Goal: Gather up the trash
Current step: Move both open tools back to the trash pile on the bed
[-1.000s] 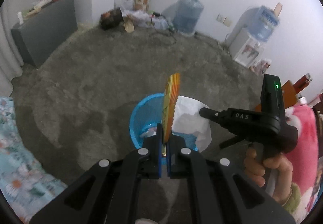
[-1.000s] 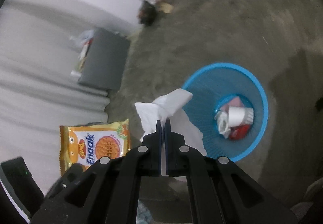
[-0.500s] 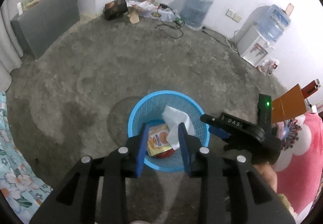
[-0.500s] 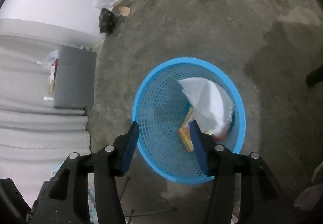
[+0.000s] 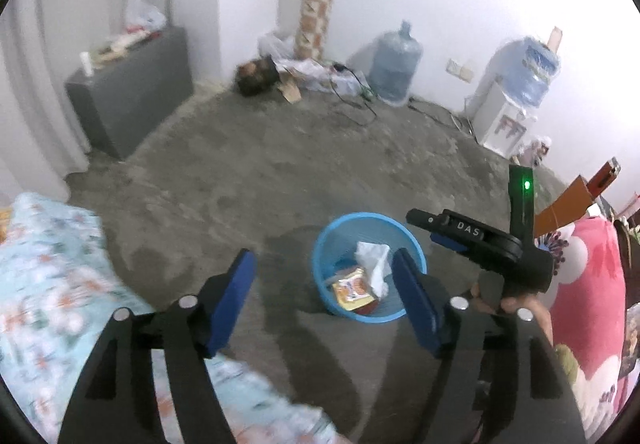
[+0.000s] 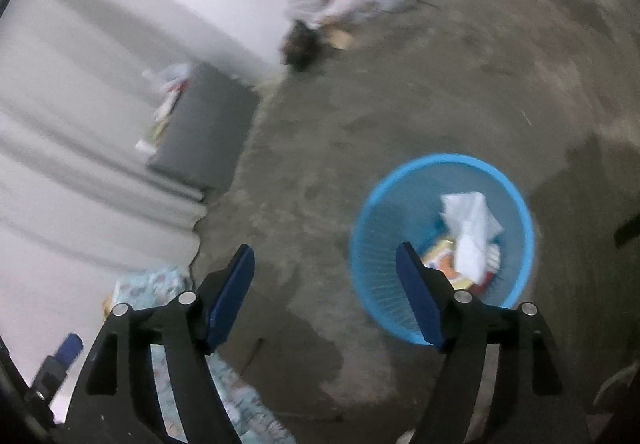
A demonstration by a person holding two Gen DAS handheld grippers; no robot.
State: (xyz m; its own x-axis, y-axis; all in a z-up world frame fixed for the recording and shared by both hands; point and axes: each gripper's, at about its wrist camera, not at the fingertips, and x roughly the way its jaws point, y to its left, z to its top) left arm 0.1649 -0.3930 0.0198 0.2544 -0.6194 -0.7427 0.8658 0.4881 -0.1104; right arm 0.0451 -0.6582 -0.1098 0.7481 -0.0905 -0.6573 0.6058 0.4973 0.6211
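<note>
Down on the grey concrete floor [image 5: 280,172] stands a round blue mesh basket [image 5: 326,244], and the trash lies inside it: a crumpled white tissue [image 5: 372,260] leaning against the inner wall, and beside it an orange snack packet [image 5: 352,288] lying flat on the bottom with something red just under its edge. Both grippers sit above the basket with nothing between their blue pads. The left gripper [image 5: 324,296] has its jaws spread wide, having just been opening, and the basket shows through the gap, nearer the right-hand finger. The right gripper [image 6: 325,288] is likewise spread, its jaws having just been opening, and from its view the basket [image 6: 384,204] lies to the right, partly behind the right-hand finger, with the tissue [image 6: 468,228] and packet [image 6: 440,256] visible in it, though this view is blurred. A hand [image 5: 516,304] grips the black handle of the right gripper at the right edge of the left view. A flowered blue cloth [image 5: 48,276] fills the lower left corner. Along the far wall stand a grey cabinet [image 5: 132,92], a large water bottle [image 5: 394,64] and a white water dispenser [image 5: 504,116].
</note>
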